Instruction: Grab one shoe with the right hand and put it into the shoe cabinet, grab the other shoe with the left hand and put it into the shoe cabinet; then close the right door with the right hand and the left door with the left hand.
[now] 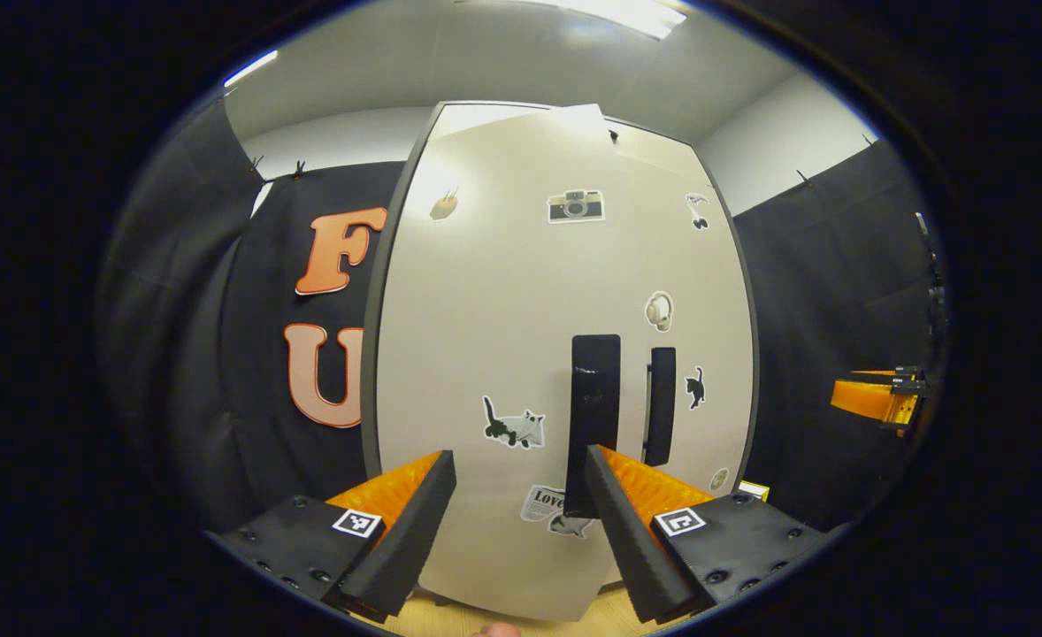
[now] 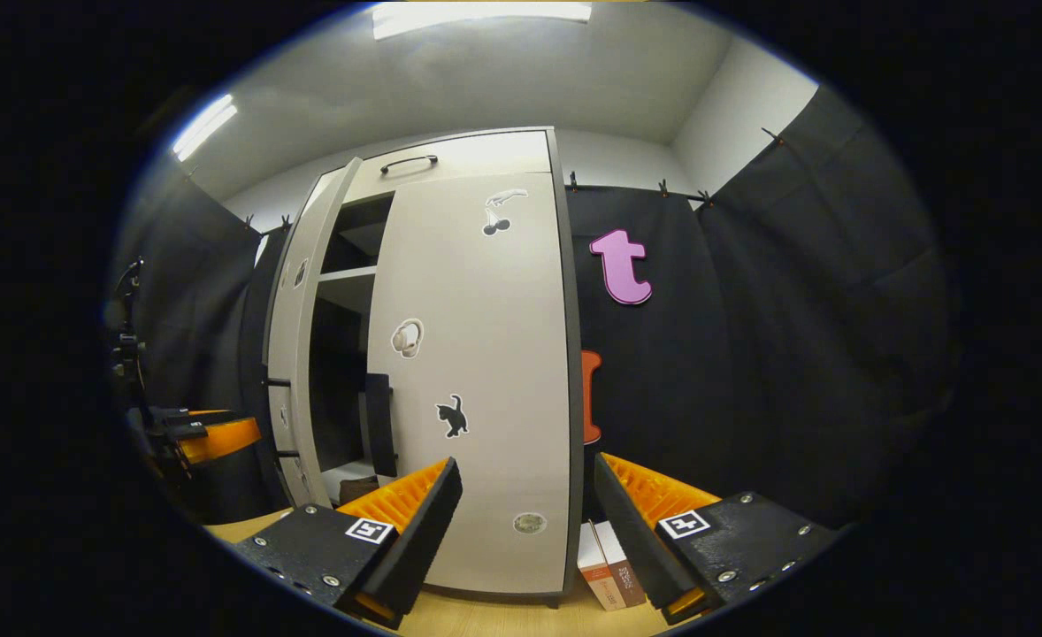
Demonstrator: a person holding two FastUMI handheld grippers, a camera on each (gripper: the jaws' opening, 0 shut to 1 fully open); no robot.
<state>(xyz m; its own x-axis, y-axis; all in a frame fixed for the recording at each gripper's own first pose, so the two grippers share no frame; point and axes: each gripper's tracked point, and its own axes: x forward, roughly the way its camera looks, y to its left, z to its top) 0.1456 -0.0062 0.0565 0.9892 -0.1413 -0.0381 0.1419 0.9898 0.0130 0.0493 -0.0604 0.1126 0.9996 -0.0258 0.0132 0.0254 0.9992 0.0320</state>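
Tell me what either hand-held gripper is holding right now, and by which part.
Nothing. The left hand-held gripper and the right hand-held gripper are both open and empty.

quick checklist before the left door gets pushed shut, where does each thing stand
1. Right pale grey cabinet door shut: ok.
2. Left pale grey cabinet door shut: not ok, ajar, shelves showing.
3. Left gripper empty, jaws open: ok.
4. Left gripper lined up on the left door's black bar handle: ok, handle sits by one finger.
5. Right gripper clear, jaws open: ok.
6. Both shoes inside: cannot tell, only a dark shape low in the gap.
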